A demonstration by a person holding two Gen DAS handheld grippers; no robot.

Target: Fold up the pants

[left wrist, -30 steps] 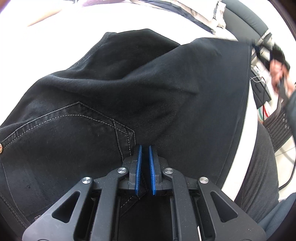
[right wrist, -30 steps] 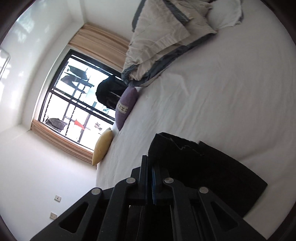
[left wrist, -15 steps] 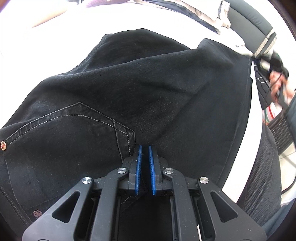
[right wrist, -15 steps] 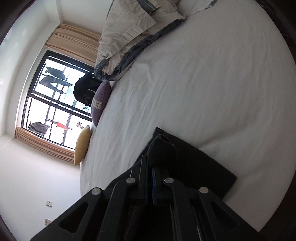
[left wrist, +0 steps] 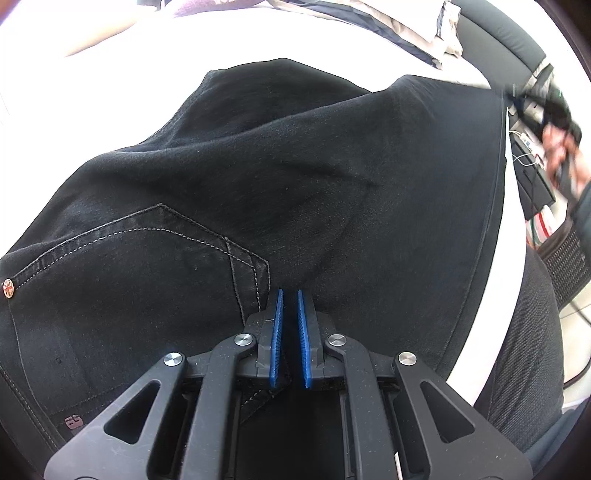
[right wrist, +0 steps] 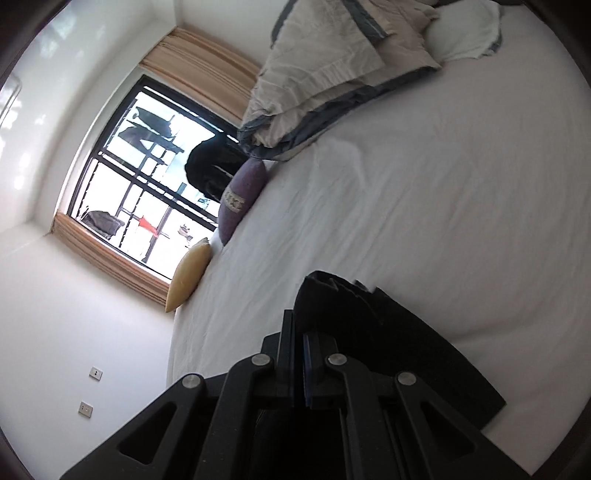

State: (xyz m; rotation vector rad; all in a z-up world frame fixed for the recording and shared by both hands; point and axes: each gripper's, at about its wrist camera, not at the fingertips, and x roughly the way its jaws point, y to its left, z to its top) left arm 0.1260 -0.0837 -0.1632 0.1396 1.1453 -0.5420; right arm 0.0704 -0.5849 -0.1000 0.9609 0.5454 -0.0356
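Black denim pants [left wrist: 295, 177] lie spread over a white bed [left wrist: 110, 74], with a stitched back pocket [left wrist: 129, 266] at the left. My left gripper [left wrist: 289, 295] is shut on a fold of the pants beside the pocket. My right gripper [right wrist: 300, 325] is shut on the leg end of the pants [right wrist: 388, 343] and holds it above the bed [right wrist: 443, 184]. In the left wrist view the right gripper and hand [left wrist: 554, 122] show blurred at the far right corner of the cloth.
A beige and grey quilt [right wrist: 332, 74] is heaped at the bed's far end. A purple pillow [right wrist: 240, 195] and a yellow pillow [right wrist: 188, 273] lie by the window [right wrist: 147, 166]. A dark headboard [left wrist: 498, 33] and a mesh chair [left wrist: 565, 258] stand at the right.
The right gripper has swung with the leg end, tilting back toward the window. The far cloth edge has shifted and a new crease runs across the pants. The left gripper has stayed put.
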